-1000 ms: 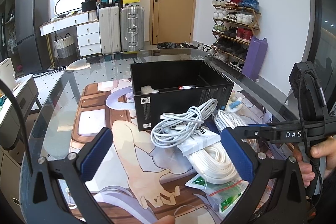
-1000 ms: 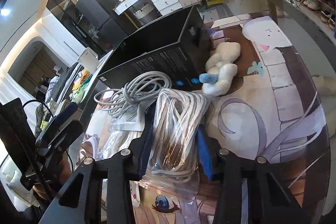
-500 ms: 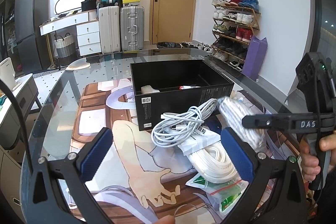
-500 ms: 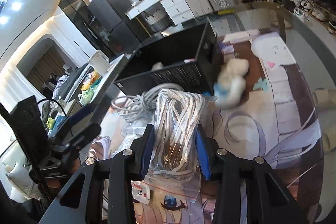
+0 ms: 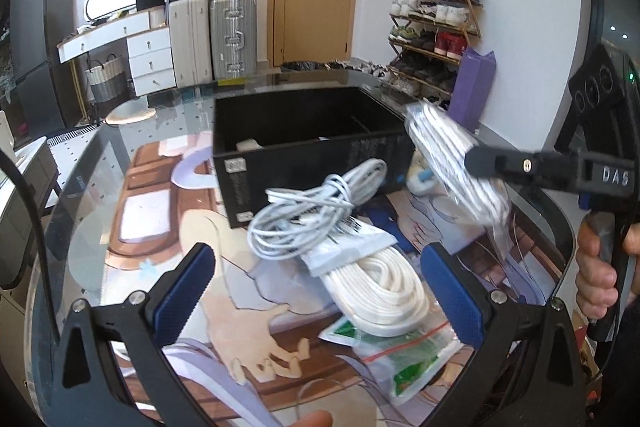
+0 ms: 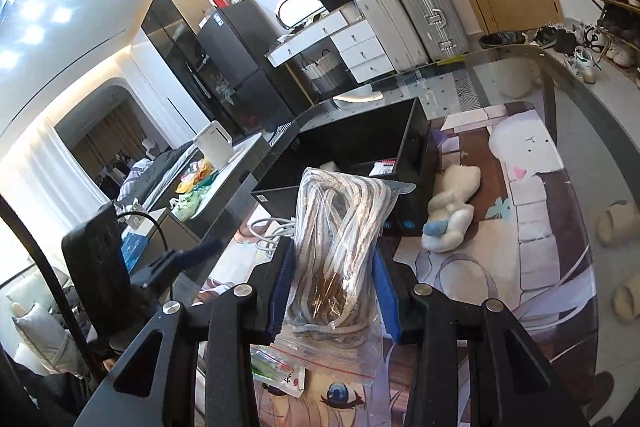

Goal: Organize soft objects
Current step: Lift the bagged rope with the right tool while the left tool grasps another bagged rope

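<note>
My right gripper [image 6: 334, 269] is shut on a clear zip bag of white cords [image 6: 340, 227], held in the air in front of the open black box [image 6: 360, 155]. In the left wrist view that bag [image 5: 448, 151] hangs from the right gripper [image 5: 476, 161] beside the box's [image 5: 312, 147] right end. My left gripper [image 5: 318, 291] is open with nothing between its blue pads. It hovers over a grey cable coil [image 5: 316, 215], a white rope bundle [image 5: 380, 287] and a green packet in a bag [image 5: 404, 351].
A white plush toy [image 6: 452, 211] lies to the right of the box on the printed mat. The glass table's edge [image 6: 560, 75] curves round behind. A person's hand [image 5: 596, 279] grips the right gripper's handle. Suitcases, drawers and a shoe rack line the far walls.
The right gripper has lifted the bag of cords off the pile and carried it up towards the box. The left gripper has barely moved.
</note>
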Tool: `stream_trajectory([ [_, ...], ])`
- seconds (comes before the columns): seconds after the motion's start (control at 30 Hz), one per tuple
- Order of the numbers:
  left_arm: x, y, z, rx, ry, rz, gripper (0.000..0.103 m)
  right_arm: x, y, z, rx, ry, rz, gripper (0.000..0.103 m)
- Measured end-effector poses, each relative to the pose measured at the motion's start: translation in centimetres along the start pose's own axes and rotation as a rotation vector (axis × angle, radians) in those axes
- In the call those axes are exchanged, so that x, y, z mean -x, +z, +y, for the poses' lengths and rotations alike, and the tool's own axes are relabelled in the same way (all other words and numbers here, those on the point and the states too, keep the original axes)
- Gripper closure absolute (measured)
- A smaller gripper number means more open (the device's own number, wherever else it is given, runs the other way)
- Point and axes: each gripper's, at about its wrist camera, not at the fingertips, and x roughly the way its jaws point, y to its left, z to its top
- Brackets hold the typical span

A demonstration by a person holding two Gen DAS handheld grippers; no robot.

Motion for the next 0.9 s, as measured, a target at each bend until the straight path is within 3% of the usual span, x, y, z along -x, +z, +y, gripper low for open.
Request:
stream_trajectory([
  [0.47, -3.9, -0.9, -3.2, -0.004, -0.008, 0.140, 0.003, 1.3, 0.1, 0.0, 0.009, 0.042, -0.038, 0.064],
  [0.53, -4.2, -0.9, -3.5, 0.000, -0.021, 0.151, 0.008, 1.4, 0.1, -0.1, 0.003, 0.041, -0.037, 0.064],
  [0.73, -4.2, -1.2, -4.6, -0.024, -0.037, 0.162, 0.036, 1.4, 0.0, -0.2, 0.000, 0.046, -0.035, 0.064],
  [0.8, -4.0, -1.2, -4.7, -0.026, -0.047, 0.160, 0.053, 1.4, 0.0, 0.0, 0.003, 0.047, -0.033, 0.064],
  [0.9, -3.5, -1.2, -4.4, -0.017, -0.071, 0.162, 0.059, 1.1, 0.1, -0.1, 0.004, 0.047, -0.031, 0.064],
])
